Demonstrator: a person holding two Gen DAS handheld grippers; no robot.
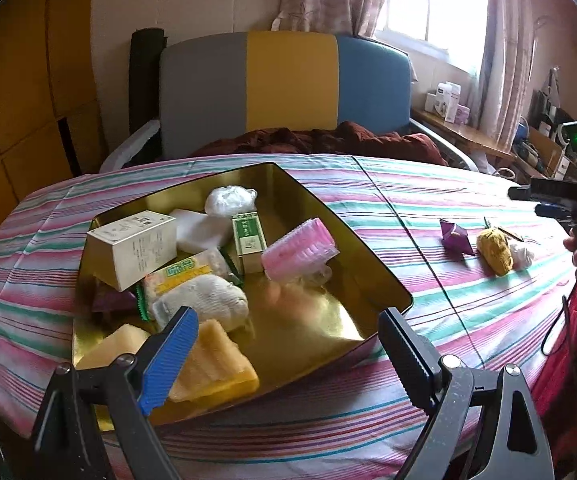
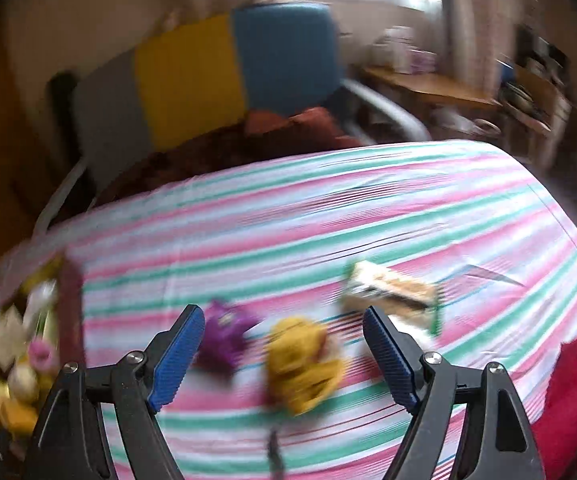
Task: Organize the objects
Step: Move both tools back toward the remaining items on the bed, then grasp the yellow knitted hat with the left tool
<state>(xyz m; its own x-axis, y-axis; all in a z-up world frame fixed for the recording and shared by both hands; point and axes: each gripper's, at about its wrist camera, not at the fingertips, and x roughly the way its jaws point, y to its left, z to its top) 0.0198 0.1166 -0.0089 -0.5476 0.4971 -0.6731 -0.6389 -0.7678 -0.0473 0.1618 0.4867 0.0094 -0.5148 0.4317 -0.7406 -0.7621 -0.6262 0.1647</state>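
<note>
- Both my grippers hang over the striped tablecloth (image 1: 428, 200) with nothing in them: the left gripper (image 1: 288, 344) has its jaws spread wide above the near end of the gold tin (image 1: 392, 292); the right gripper (image 2: 278, 344) is likewise spread, nothing between its pads.
- By my reckoning the sorting is well along. The tin already holds a white carton (image 1: 132, 246), a green-and-white box (image 1: 248, 240), a pink roll (image 1: 298, 254), a white bag (image 1: 230, 200), yellow sponges (image 1: 212, 364) and other soft bits.
- Left on the cloth, well apart from the tin: a purple packet (image 2: 224, 336), a yellow ball of yarn (image 2: 302, 360) and a flat wrapped box (image 2: 392, 294); the left wrist view also shows a small white wad (image 1: 522, 256) touching the yarn.
- The yarn ball lies just ahead of my right jaws, roughly between their lines. The right view is blurred, so I cannot tell whether it has a long axis.
- The flat box's long axis runs left to right, dipping slightly right.
</note>
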